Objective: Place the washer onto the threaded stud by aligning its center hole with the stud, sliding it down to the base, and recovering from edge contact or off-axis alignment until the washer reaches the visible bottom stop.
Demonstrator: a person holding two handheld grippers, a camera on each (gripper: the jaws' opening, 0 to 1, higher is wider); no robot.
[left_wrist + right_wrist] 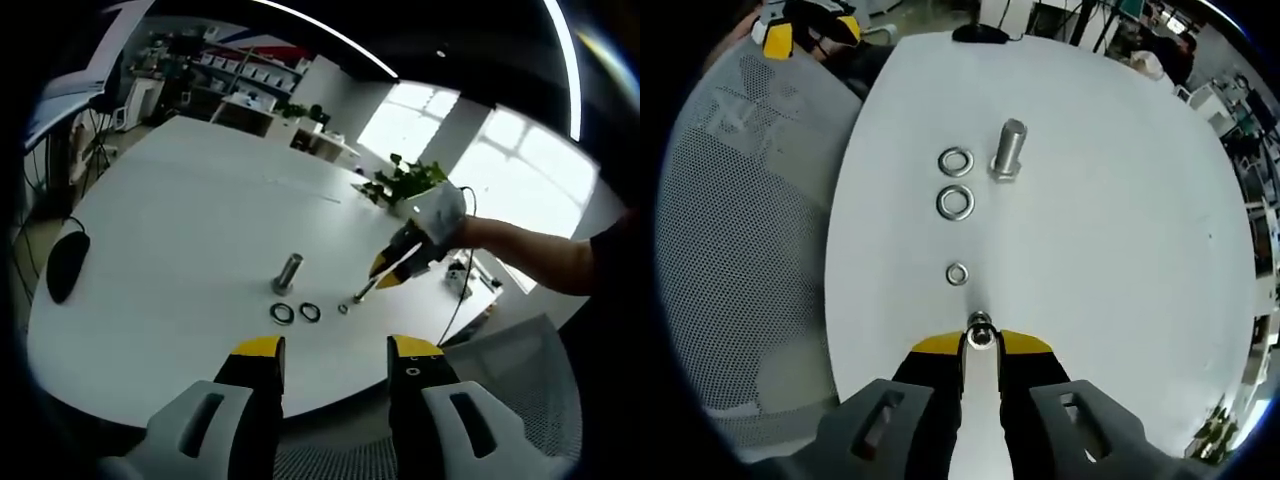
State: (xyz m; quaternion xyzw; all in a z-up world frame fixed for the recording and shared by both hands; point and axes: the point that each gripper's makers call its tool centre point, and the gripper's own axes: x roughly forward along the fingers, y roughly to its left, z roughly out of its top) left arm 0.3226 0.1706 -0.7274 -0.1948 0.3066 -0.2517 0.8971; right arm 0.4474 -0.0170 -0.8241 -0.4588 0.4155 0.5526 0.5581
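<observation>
Left gripper view: the left gripper [334,362] hung above the near edge of the white table [180,220], its yellow-tipped jaws apart and holding nothing. On the table stood a large upright bolt [288,272], and just in front of it lay two large washers [282,313] side by side, then a small washer [343,309] a little to their right. The right gripper [383,280] came in from the right, carried by a person's hand [440,215], its tips low near the table with a small metal piece at them, just beside the small washer. A black mouse [66,262] lay at the left edge of the table, a potted plant [405,183] stood at the far side, and a mesh chair [520,370] sat below the table edge. Right gripper view: the right gripper [981,345] had its jaws drawn close on a small threaded stud [981,329], held at the tips with its end up. The small washer [957,273] lay flat on the table [1120,230] just ahead of the stud, not touching it. Farther on lay the two large washers [955,202], one behind the other, with the large bolt [1008,151] upright just beside the farther one. The left gripper [808,32] showed at the top left over the mesh chair [740,220].
</observation>
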